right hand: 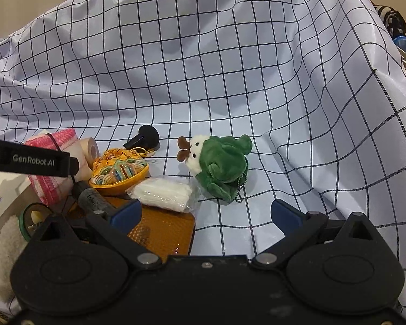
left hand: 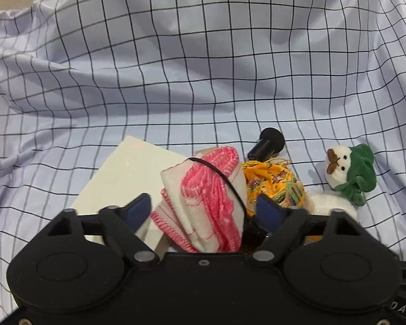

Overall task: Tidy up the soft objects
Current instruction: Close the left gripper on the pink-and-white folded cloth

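A folded pink-and-white cloth [left hand: 208, 203] with a black cord across it stands between the blue pads of my left gripper [left hand: 204, 208]. The left pad is right at its side and a narrow gap shows at the right pad, so the jaws stand open around it. The same cloth [right hand: 51, 140] appears at the left of the right wrist view. A yellow embroidered pouch [left hand: 273, 187] lies just right of it. A white plush in a green hood [right hand: 219, 165] lies beyond my right gripper [right hand: 207, 214], which is open and holds nothing. A white soft packet [right hand: 165, 193] rests near its left finger.
A checked light-blue sheet [left hand: 203, 67] covers the surface and rises behind. A white board [left hand: 127, 173] lies under the cloth. A black knob-like item [right hand: 146, 136], a tape roll [right hand: 90, 149], an orange flat case [right hand: 162, 230] and a white fluffy thing [right hand: 2, 249] crowd the left.
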{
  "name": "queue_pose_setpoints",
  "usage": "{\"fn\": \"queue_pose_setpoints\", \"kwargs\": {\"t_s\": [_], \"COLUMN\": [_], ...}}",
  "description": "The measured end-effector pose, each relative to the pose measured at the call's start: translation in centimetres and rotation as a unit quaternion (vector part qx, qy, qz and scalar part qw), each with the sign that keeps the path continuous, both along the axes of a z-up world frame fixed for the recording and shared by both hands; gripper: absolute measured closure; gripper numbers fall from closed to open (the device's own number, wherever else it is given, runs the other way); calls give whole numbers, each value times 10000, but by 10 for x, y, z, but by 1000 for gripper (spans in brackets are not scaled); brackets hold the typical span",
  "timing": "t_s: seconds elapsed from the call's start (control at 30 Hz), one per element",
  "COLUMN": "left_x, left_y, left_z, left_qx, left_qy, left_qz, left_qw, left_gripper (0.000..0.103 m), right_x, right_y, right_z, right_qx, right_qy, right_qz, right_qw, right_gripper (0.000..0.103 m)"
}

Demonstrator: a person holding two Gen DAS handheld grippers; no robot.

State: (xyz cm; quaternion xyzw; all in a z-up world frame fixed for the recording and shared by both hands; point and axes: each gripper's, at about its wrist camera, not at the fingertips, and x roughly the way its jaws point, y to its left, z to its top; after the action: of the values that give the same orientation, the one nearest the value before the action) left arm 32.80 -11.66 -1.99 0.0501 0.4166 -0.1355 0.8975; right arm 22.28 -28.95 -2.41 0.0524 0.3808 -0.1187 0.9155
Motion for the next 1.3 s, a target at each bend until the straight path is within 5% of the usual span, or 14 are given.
{"fn": "queue_pose_setpoints", "kwargs": {"t_s": [0.37, 0.43, 0.7, 0.8, 0.9, 1.3], "left_x": [3, 3, 15, 12, 5, 0], "left_y": [7, 11, 27, 28, 27, 5], "left_z": [10, 17, 32, 30, 27, 7], "left_qx": [-311, -415, -571, -590, -497, -302], "left_qy": [-68, -164, -231, -199, -218, -55], "left_qz": [-10, -37, 32, -46, -65, -351], "left_qw": [9995, 9990, 9981, 9980, 9985, 9989], "left_gripper": [47, 60, 60, 55, 27, 23], "right_x": [2, 4, 25, 28, 29, 18], "right_y": [0, 1, 8, 13, 18, 15], "right_z": [-1, 0, 14, 19, 21, 16], "right_qx": [39, 49, -12, -64, -127, -87], "right_qy": [-28, -45, -213, -271, -262, -211], "right_qz": [53, 113, 252, 323, 401, 377], "right_qw": [10000, 9999, 9995, 9991, 9988, 9990], "right_gripper": [3, 4, 4, 4, 4, 4]}}
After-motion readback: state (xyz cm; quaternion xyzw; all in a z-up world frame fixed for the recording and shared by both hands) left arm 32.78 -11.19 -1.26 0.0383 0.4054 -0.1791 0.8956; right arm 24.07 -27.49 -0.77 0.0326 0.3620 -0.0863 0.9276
